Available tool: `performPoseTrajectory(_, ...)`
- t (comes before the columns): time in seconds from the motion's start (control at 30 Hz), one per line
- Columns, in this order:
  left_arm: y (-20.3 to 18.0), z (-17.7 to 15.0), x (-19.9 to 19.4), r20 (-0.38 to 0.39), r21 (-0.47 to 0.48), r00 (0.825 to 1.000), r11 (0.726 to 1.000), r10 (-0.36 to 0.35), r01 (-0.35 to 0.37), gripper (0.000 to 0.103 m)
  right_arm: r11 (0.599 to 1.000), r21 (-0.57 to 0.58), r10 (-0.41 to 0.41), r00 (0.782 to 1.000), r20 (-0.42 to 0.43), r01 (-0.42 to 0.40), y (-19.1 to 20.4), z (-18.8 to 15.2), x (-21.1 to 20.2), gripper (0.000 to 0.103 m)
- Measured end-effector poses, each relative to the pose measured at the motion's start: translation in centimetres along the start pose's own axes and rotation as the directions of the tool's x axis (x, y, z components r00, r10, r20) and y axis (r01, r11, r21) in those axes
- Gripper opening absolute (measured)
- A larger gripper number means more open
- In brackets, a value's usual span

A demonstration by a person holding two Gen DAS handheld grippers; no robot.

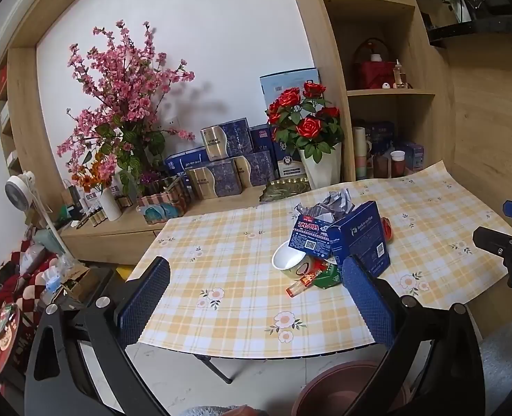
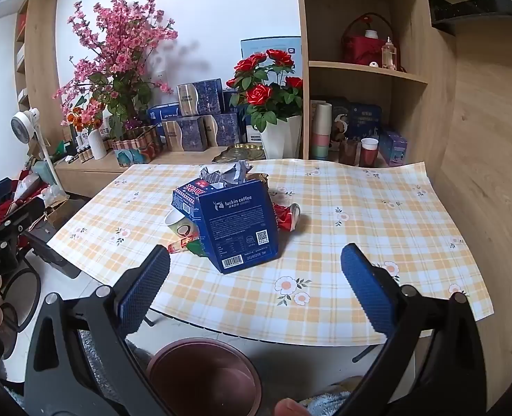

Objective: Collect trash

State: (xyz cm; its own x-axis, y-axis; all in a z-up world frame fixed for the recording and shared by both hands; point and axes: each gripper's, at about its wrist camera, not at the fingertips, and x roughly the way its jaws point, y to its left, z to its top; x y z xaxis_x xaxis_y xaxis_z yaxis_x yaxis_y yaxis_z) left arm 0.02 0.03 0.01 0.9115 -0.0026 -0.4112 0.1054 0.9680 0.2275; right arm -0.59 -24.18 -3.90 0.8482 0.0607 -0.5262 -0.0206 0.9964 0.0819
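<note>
A pile of trash sits mid-table on the yellow checked cloth [image 2: 325, 235]. A blue coffee box [image 2: 240, 225] [image 1: 359, 235] stands at the front of it, with a second blue carton [image 1: 309, 237] [image 2: 186, 197], crumpled grey paper [image 2: 228, 173] [image 1: 325, 202], a tipped paper cup [image 1: 290, 260] [image 2: 178, 223], a red wrapper [image 1: 302, 282] and a crushed red can [image 2: 287, 215]. A brown bin [image 2: 204, 378] [image 1: 346, 388] stands on the floor below the near table edge. My left gripper [image 1: 256, 294] and right gripper [image 2: 256, 284] hover open in front of the pile, nothing between their fingers.
A low wooden sideboard behind the table carries pink blossoms [image 1: 124, 79], red roses in a white vase [image 2: 273, 104] and blue-and-gold boxes [image 1: 228, 159]. Shelves with cups and boxes rise at the right [image 2: 359, 104]. A small fan [image 1: 20, 190] and clutter lie at the left.
</note>
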Motion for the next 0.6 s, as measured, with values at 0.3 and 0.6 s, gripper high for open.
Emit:
performPoseTrajectory(0.3,0.0,0.0,0.02,-0.003,-0.001,1.0,1.0,-0.002,0.002,0.098,1.0,-0.002,0.0,1.0,-0.004,0.0,0.05,-0.02,0.11,0.097)
performPoseTrajectory(0.6,0.01,0.0,0.02,-0.004,-0.002,1.0,1.0,-0.003,0.003,0.098,1.0,-0.001,-0.003,1.0,-0.003,0.003,0.02,-0.01,0.16,0.097)
